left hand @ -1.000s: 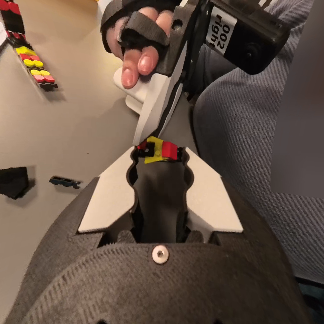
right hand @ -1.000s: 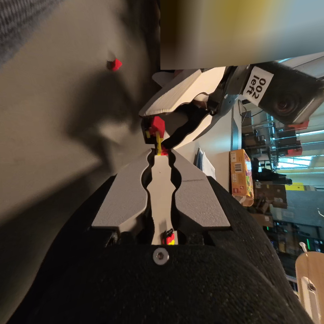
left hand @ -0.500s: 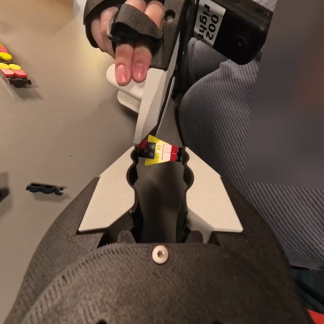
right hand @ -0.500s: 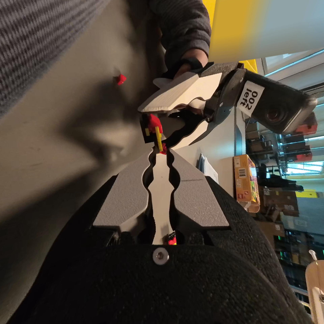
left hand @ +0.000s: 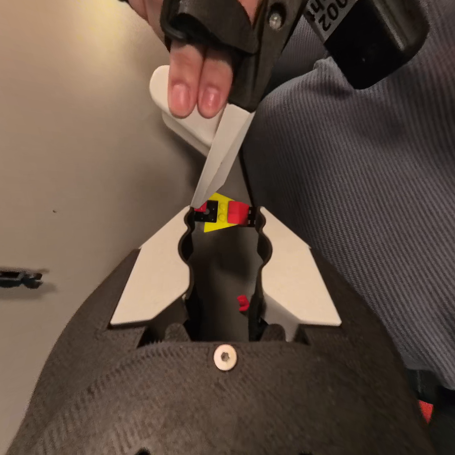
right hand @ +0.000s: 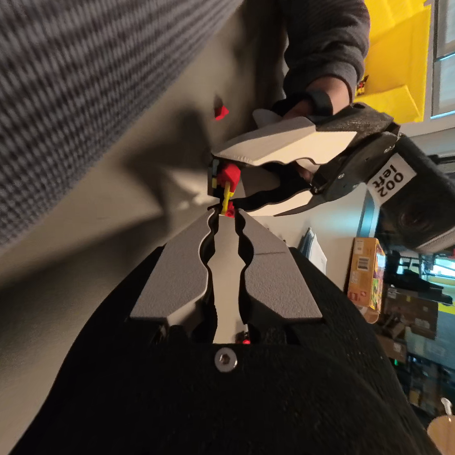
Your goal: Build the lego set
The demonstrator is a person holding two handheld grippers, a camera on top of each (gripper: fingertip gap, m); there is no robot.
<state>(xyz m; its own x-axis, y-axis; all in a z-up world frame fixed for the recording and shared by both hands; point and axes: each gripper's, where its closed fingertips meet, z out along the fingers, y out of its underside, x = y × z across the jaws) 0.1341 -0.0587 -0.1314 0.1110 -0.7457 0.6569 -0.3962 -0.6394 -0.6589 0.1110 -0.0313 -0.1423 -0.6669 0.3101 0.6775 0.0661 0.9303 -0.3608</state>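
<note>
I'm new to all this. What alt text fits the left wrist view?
A left hand-held gripper clamps a small red, yellow and black lego assembly above a beige table, while the right hand-held gripper touches its left end.

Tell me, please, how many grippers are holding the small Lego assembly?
2. The left gripper clamps the Lego assembly end to end; the right gripper pinches its yellow plate edge. No others in view.

A workshop or storeroom setting: beyond the beige tabletop (right hand: 103, 197), yellow storage bins (right hand: 398, 73), stacked cardboard boxes (right hand: 416, 317) and a boxed toy set (right hand: 366, 273) crowd the background near metal shelving.
</note>
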